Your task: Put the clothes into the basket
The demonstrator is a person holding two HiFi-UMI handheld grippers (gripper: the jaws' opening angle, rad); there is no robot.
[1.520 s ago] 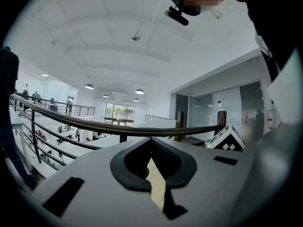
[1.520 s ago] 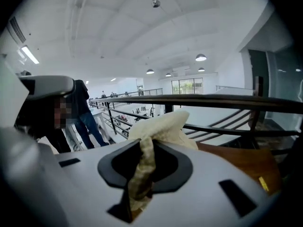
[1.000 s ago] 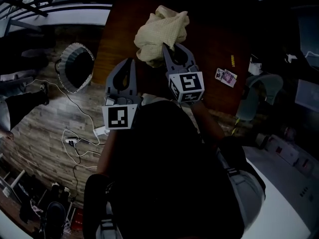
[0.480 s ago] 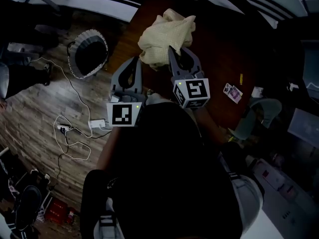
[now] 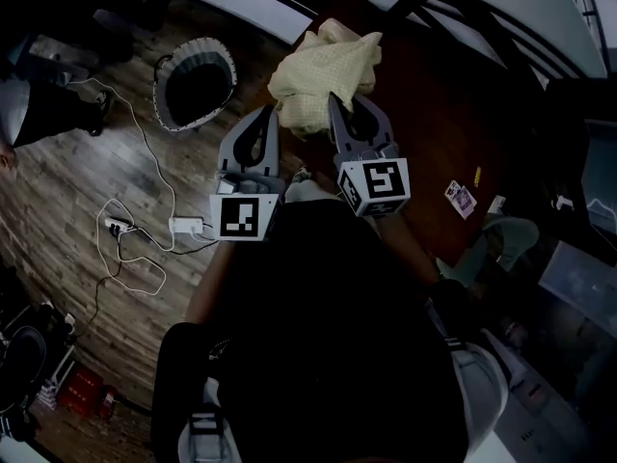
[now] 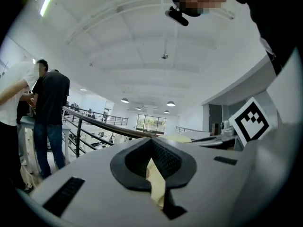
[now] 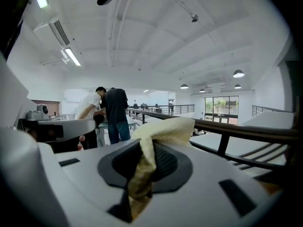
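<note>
Left tongs (image 5: 267,114) and right tongs (image 5: 334,101) are both clamped on the yellow garment (image 5: 323,66), lifted at the desk (image 5: 424,114) edge; basket (image 5: 162,95) stands apart on the floor (image 5: 87,181), apparently empty; transfer and release remain.

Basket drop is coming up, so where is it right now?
In the head view the basket sits on the wooden floor at upper left, left of the yellow cloth gripped by the left tool and right tool.
</note>
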